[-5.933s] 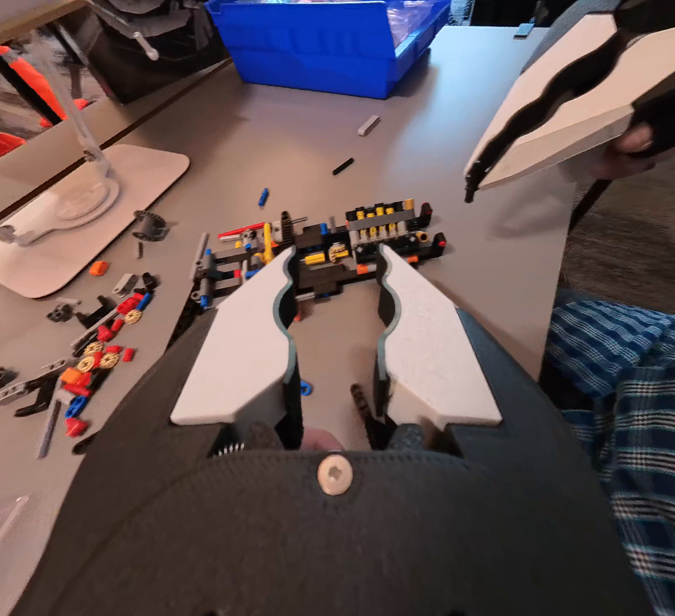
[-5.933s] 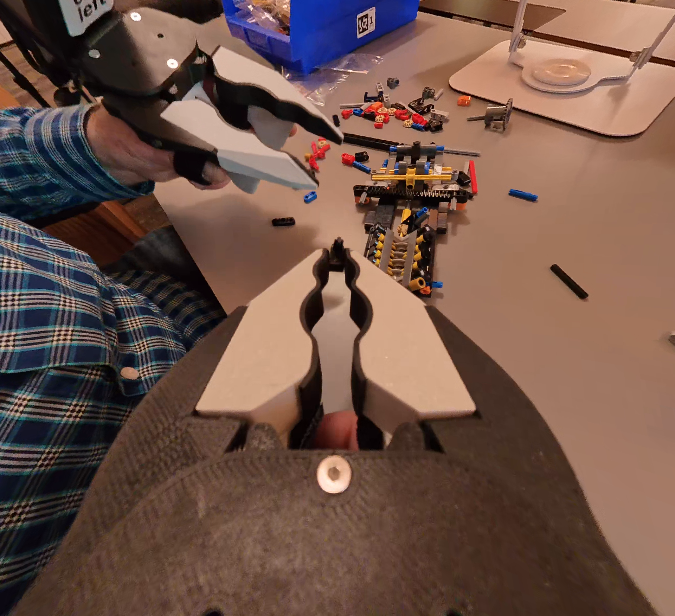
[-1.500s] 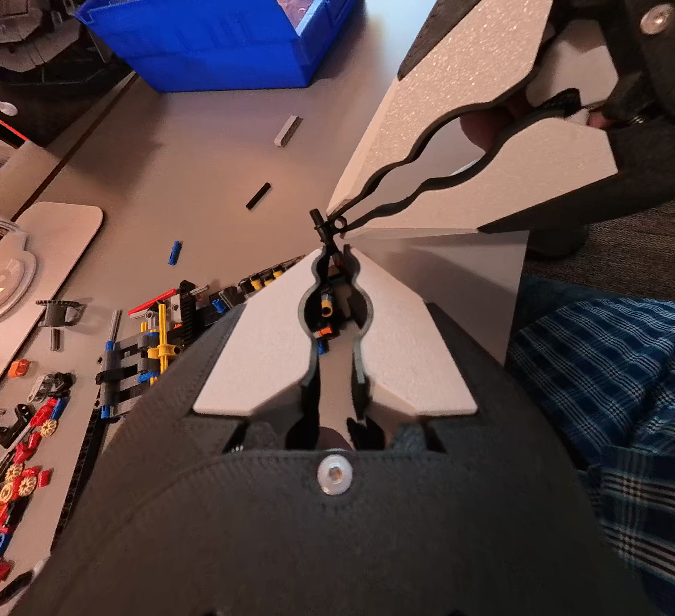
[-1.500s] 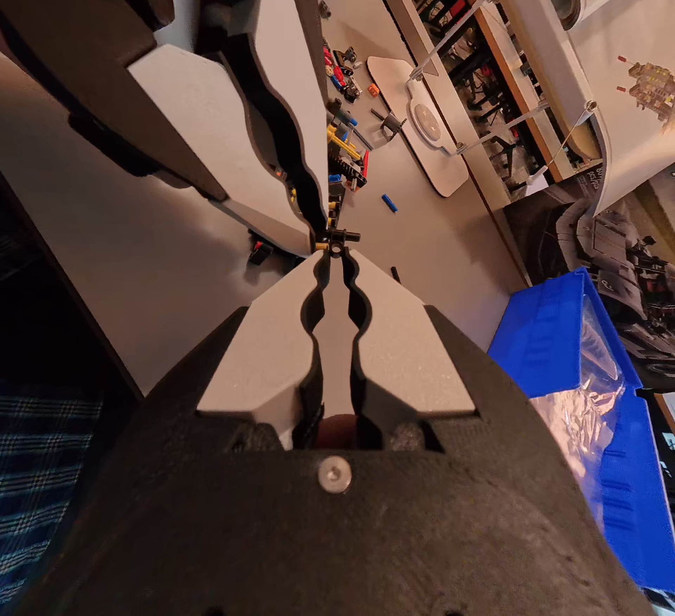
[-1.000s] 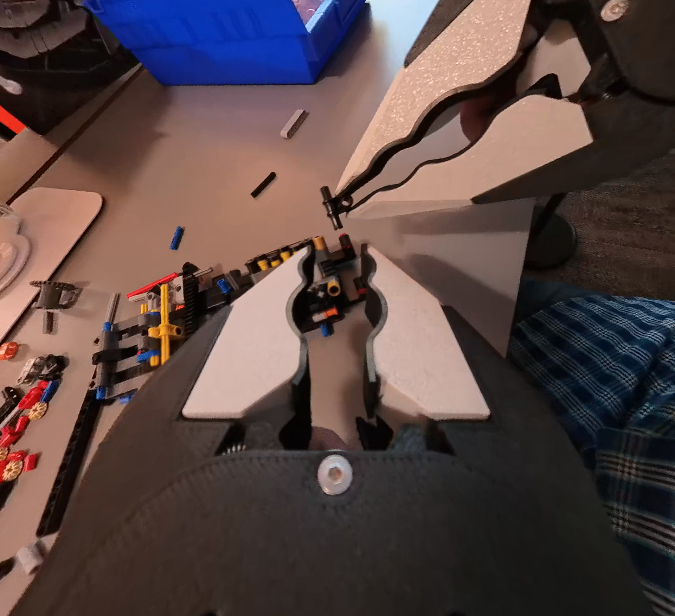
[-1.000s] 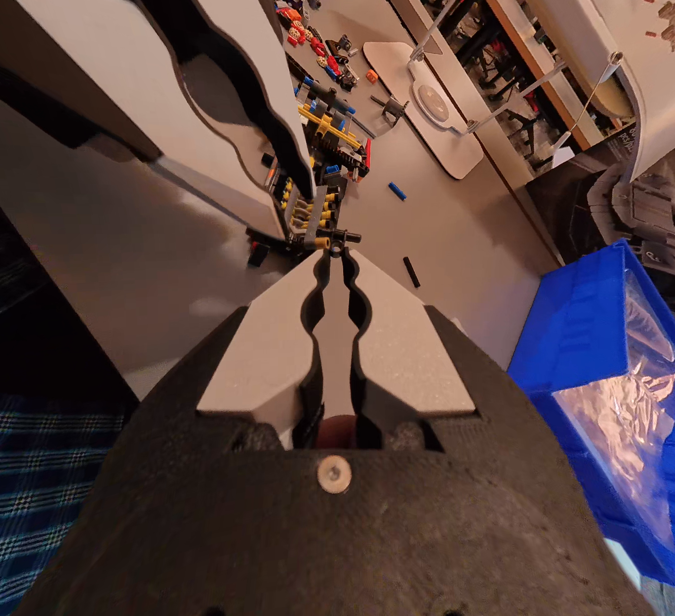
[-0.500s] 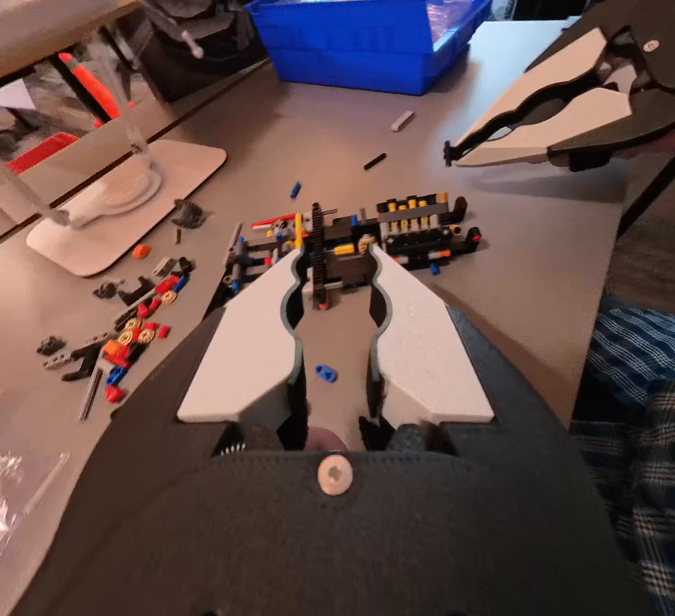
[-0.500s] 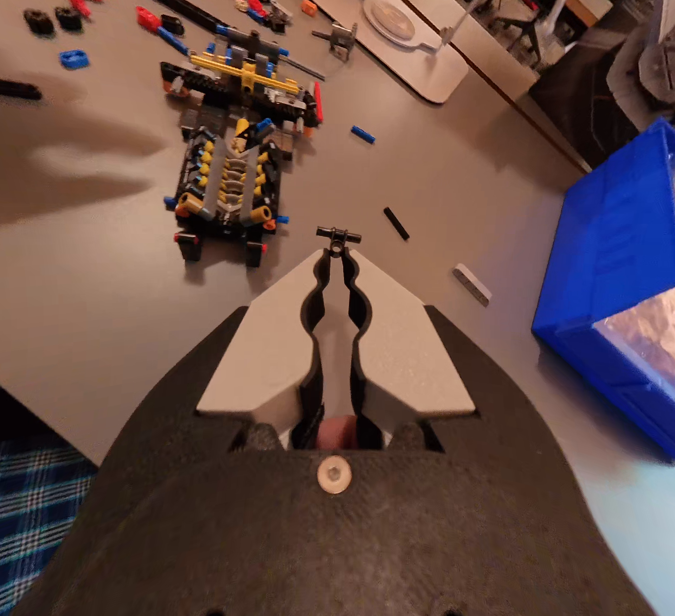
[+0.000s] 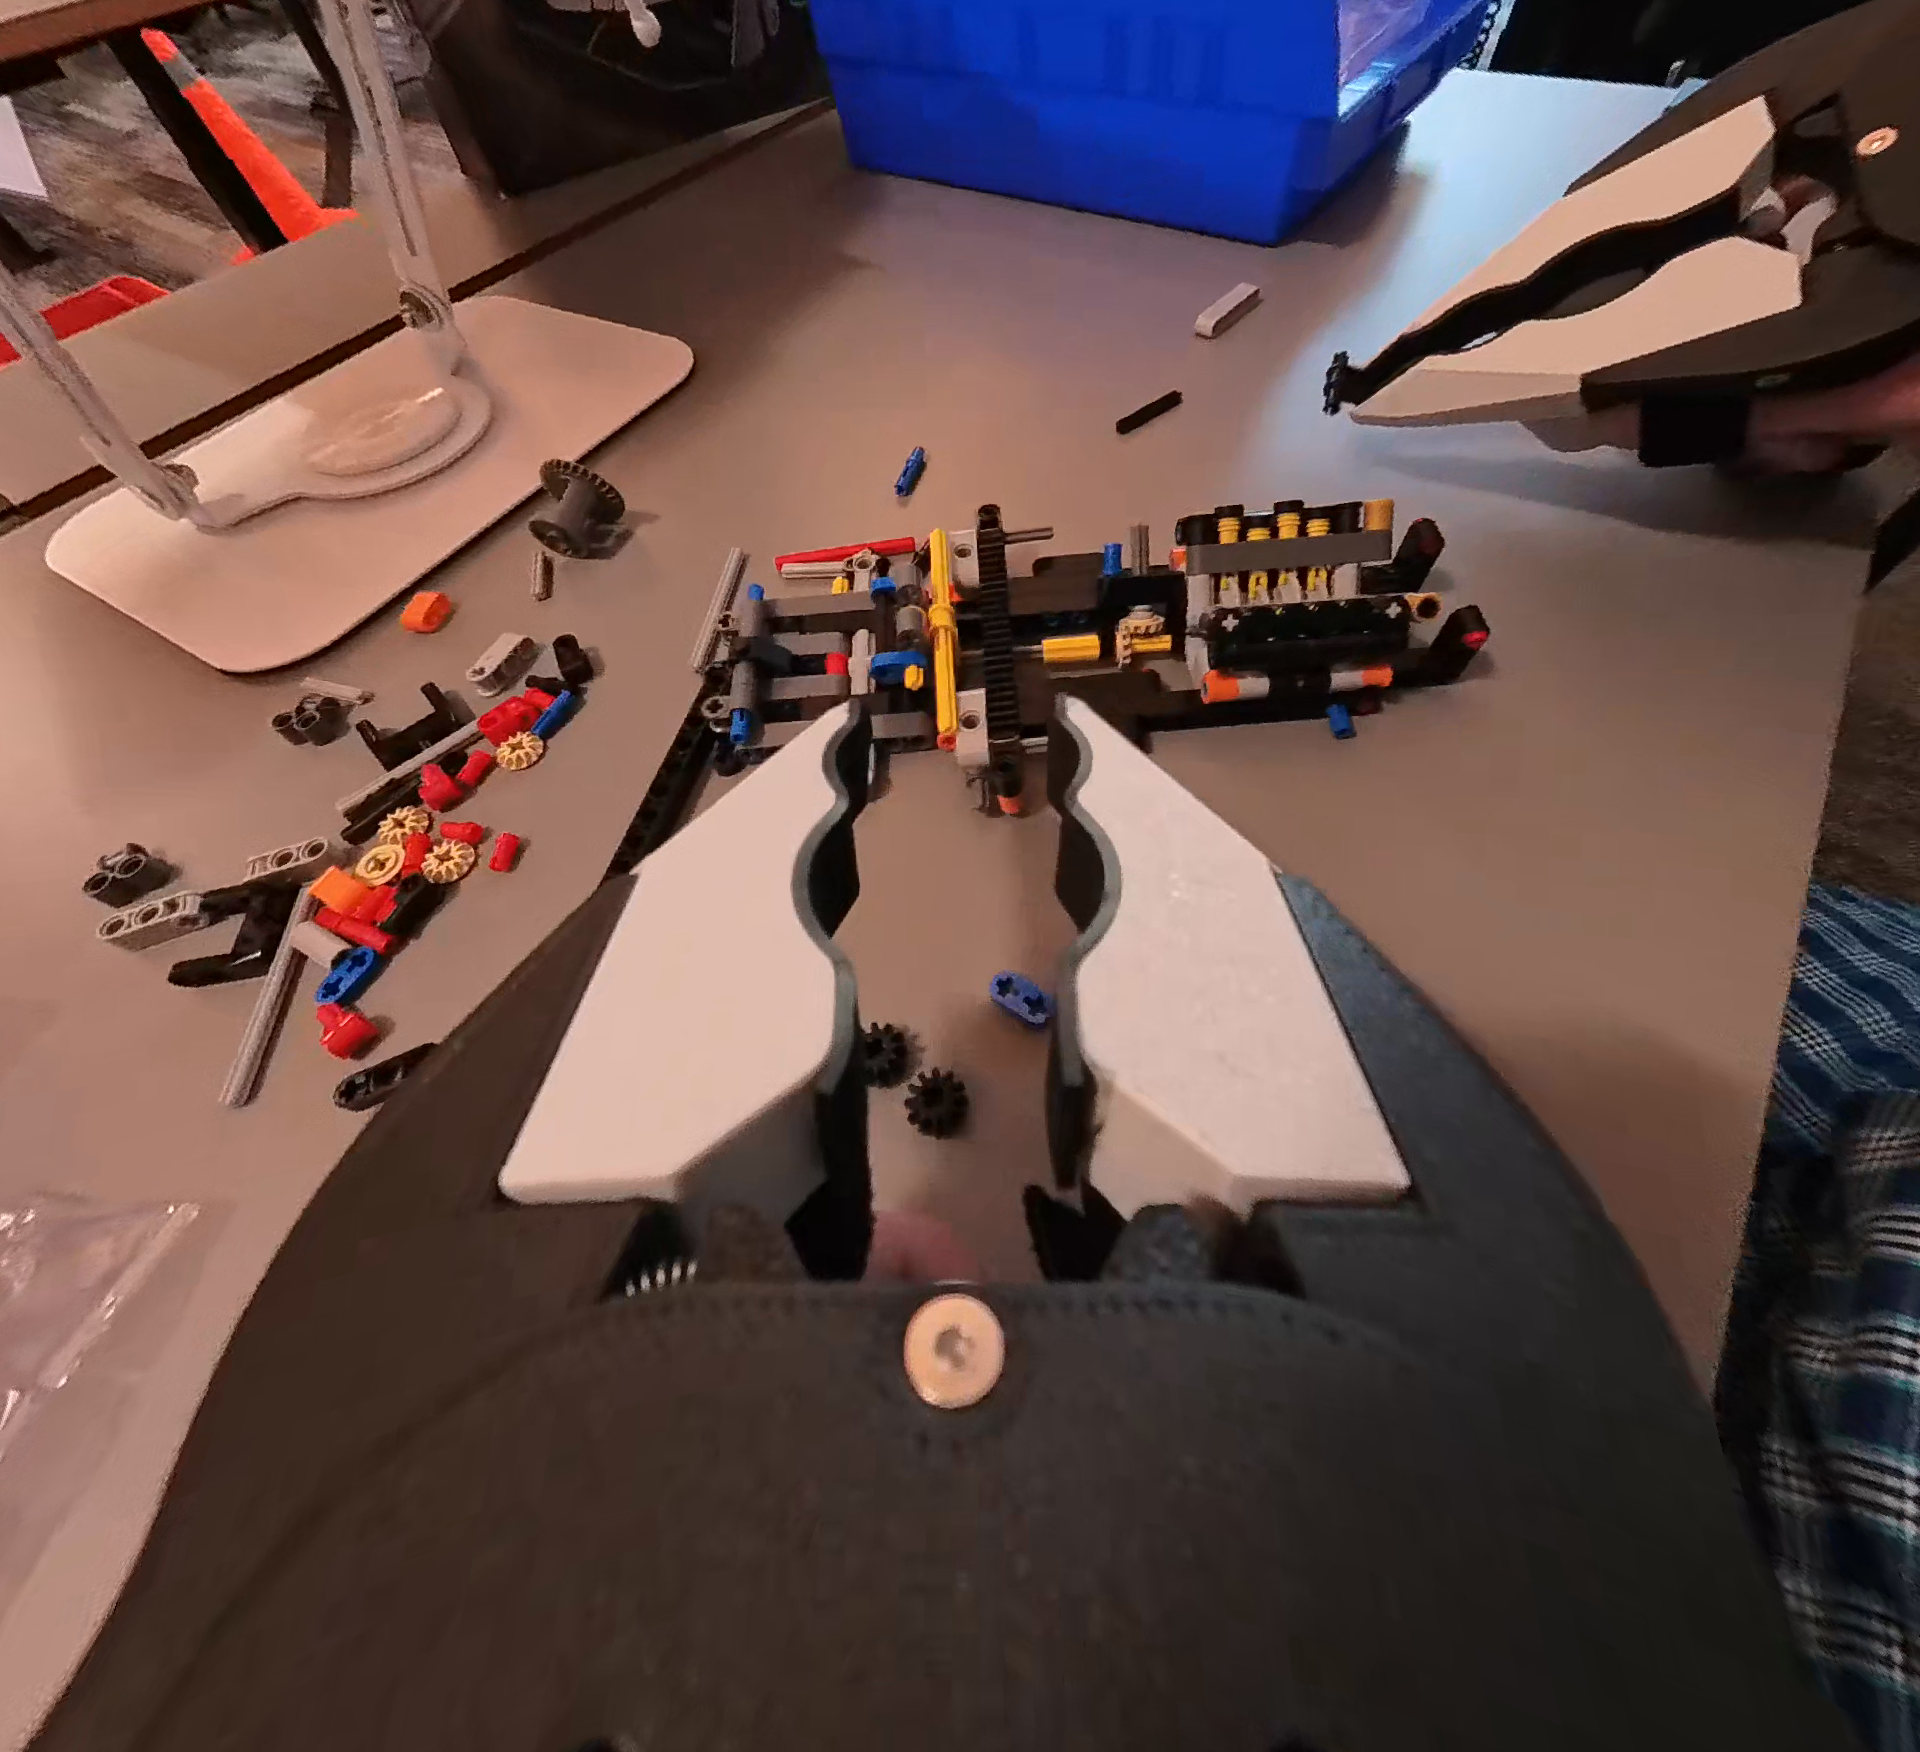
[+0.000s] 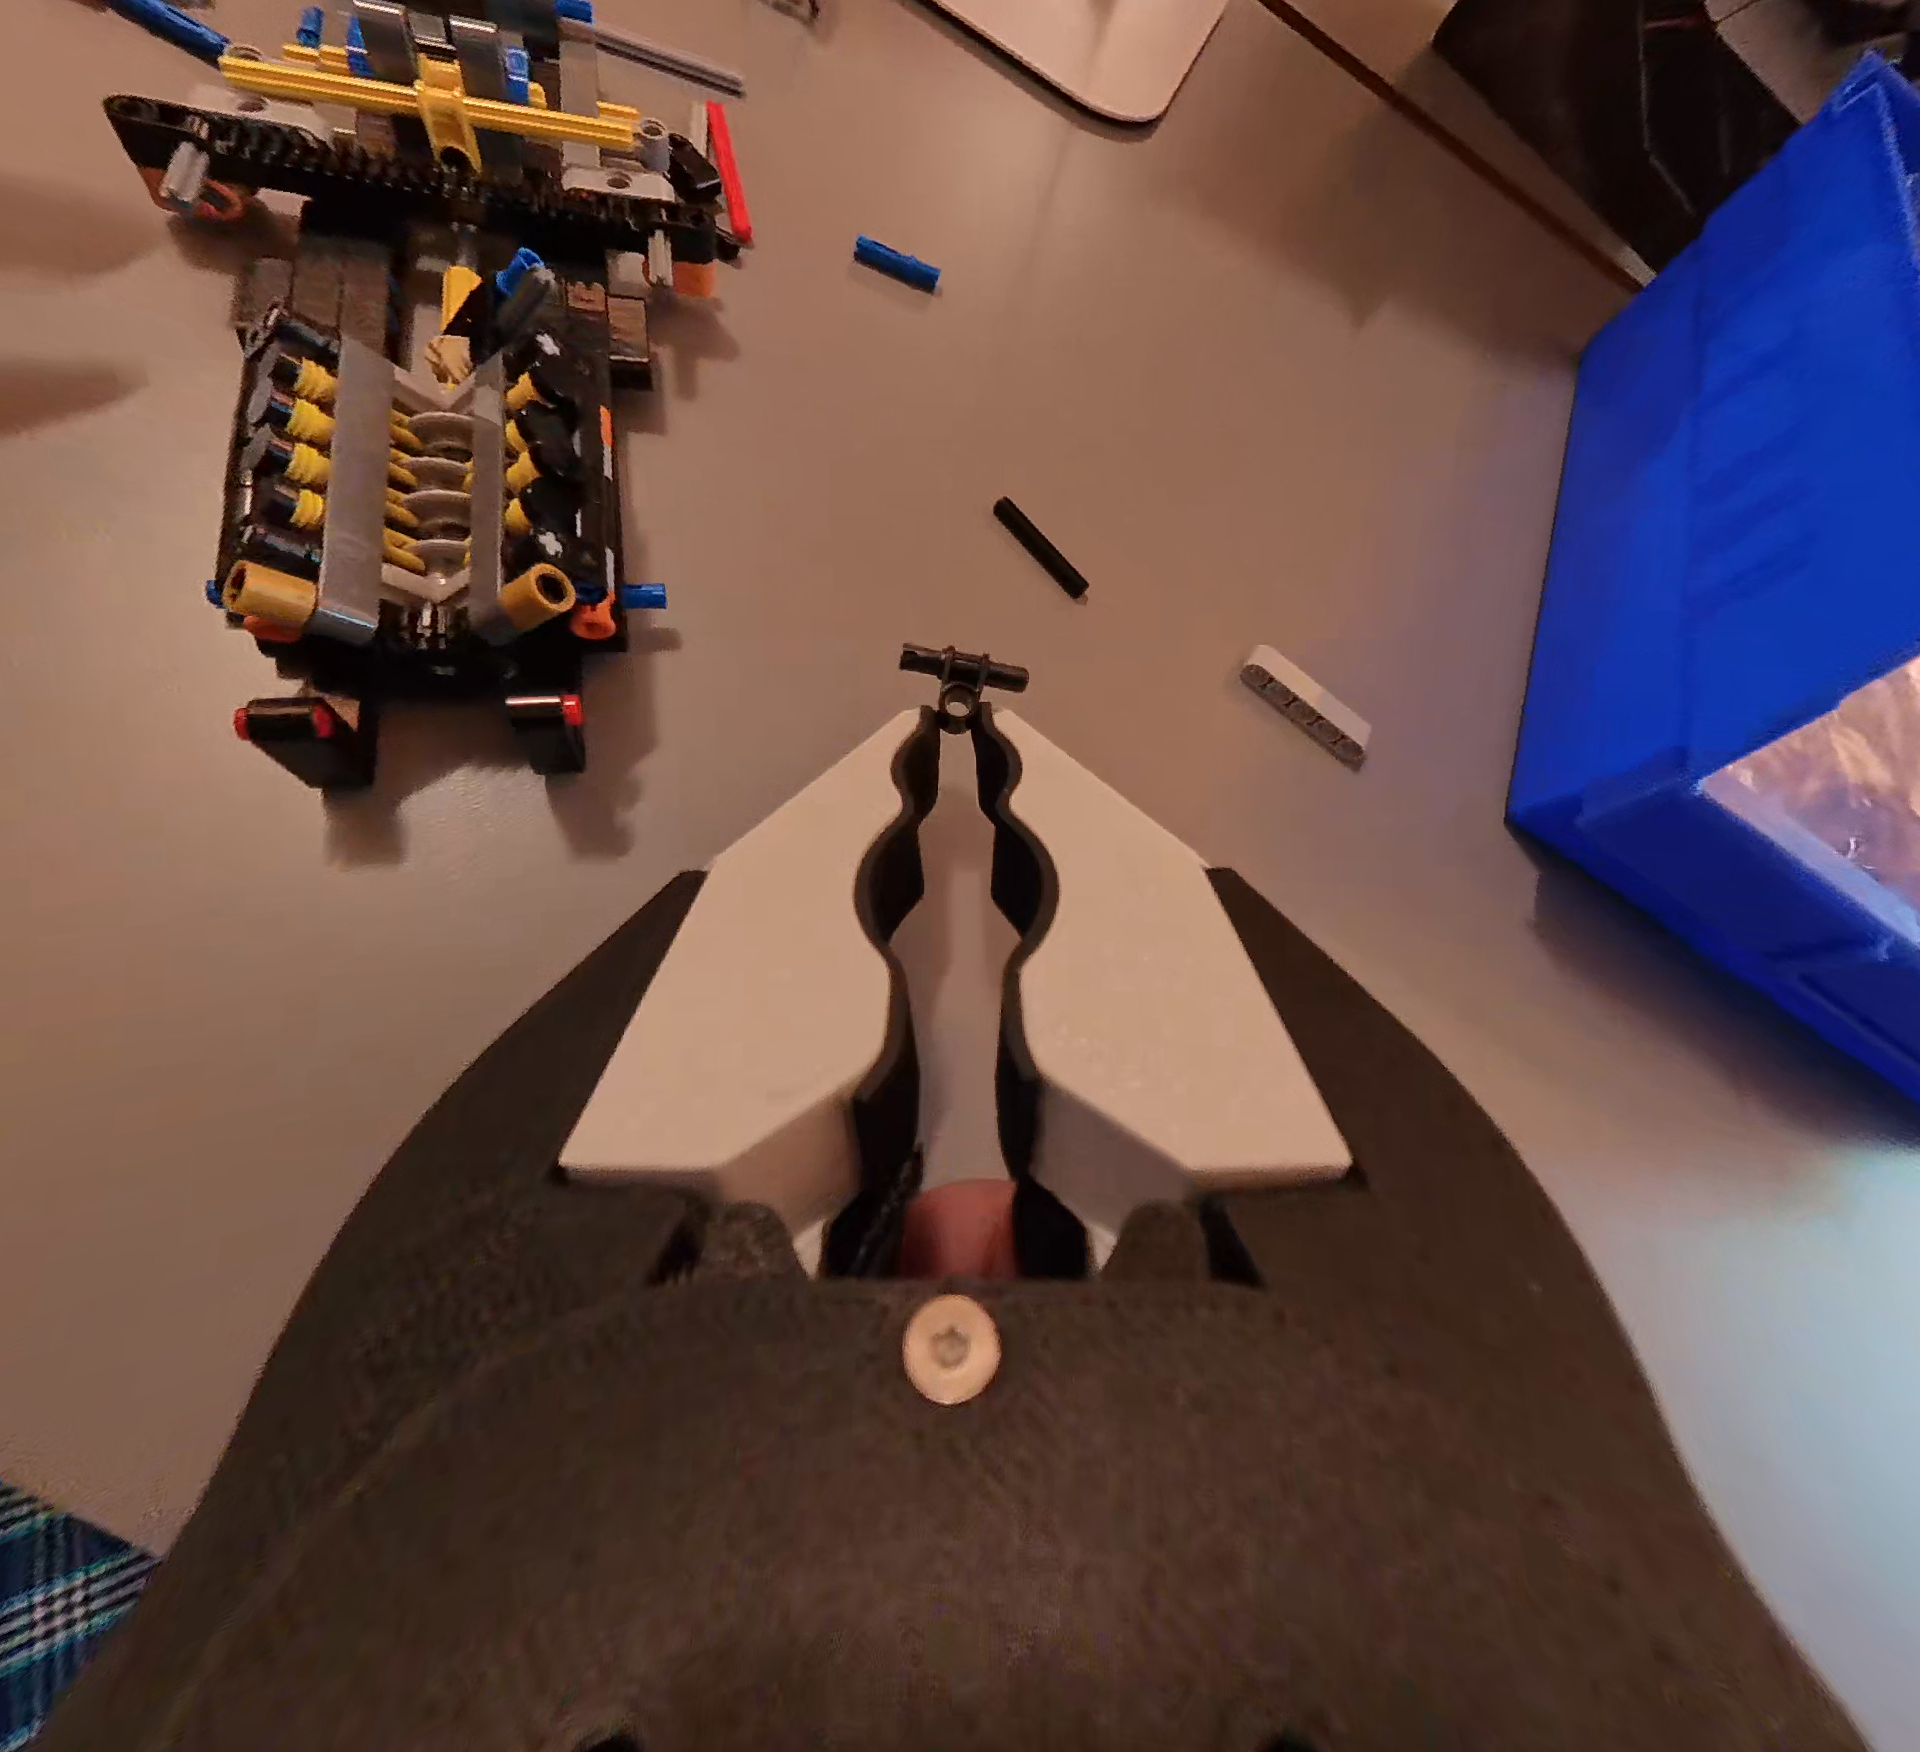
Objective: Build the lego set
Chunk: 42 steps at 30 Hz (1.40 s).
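The part-built lego chassis (image 9: pixel 1091 632) with its yellow-and-grey engine block lies on the grey table; it also shows in the right wrist view (image 10: pixel 426 414). My left gripper (image 9: pixel 956 726) is open and empty, its tips at the chassis' near edge beside the black gear rack. My right gripper (image 10: pixel 956 715) is shut on a small black T-shaped connector (image 10: pixel 961 668), held above the table right of the chassis; it also shows in the left wrist view (image 9: pixel 1351 388).
A blue bin (image 9: pixel 1143 19) stands at the table's back. A white stand base (image 9: pixel 364 476) is at the left. A pile of loose pieces (image 9: pixel 364 861) lies left of my gripper. A black axle (image 10: pixel 1039 547), a grey beam (image 10: pixel 1304 707), a blue pin (image 10: pixel 896 263) and two black gears (image 9: pixel 914 1079) lie loose. The grippers' ends are close to 20 cm from one another.
The left gripper opened, let go of the black connector and drew back over the chassis. The right gripper kept the connector and swung away to the right.
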Each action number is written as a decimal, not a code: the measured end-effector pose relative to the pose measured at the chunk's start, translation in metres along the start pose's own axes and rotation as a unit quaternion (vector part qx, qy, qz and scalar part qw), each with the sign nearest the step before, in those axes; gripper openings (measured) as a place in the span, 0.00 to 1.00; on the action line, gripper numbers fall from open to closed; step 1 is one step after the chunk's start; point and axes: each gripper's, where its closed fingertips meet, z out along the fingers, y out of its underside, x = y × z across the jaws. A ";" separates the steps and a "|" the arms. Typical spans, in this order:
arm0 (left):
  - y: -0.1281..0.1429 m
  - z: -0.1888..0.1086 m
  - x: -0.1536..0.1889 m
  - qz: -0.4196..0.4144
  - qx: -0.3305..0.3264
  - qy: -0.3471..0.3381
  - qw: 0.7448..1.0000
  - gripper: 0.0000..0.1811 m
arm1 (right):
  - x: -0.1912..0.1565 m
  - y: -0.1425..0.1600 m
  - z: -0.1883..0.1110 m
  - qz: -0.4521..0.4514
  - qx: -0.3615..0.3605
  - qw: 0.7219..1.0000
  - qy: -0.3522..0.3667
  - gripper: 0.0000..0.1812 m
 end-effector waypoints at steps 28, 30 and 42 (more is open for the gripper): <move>0.001 0.002 0.000 -0.003 -0.004 0.006 1.000 0.19 | -0.003 0.003 0.004 -0.011 -0.013 1.000 -0.014 0.03; 0.001 0.002 0.000 -0.002 -0.005 0.006 1.000 0.19 | -0.003 0.003 0.004 -0.012 -0.013 1.000 -0.015 0.03; 0.002 0.002 0.000 0.000 -0.006 0.005 1.000 0.19 | -0.006 0.003 0.005 -0.014 -0.014 1.000 -0.024 0.03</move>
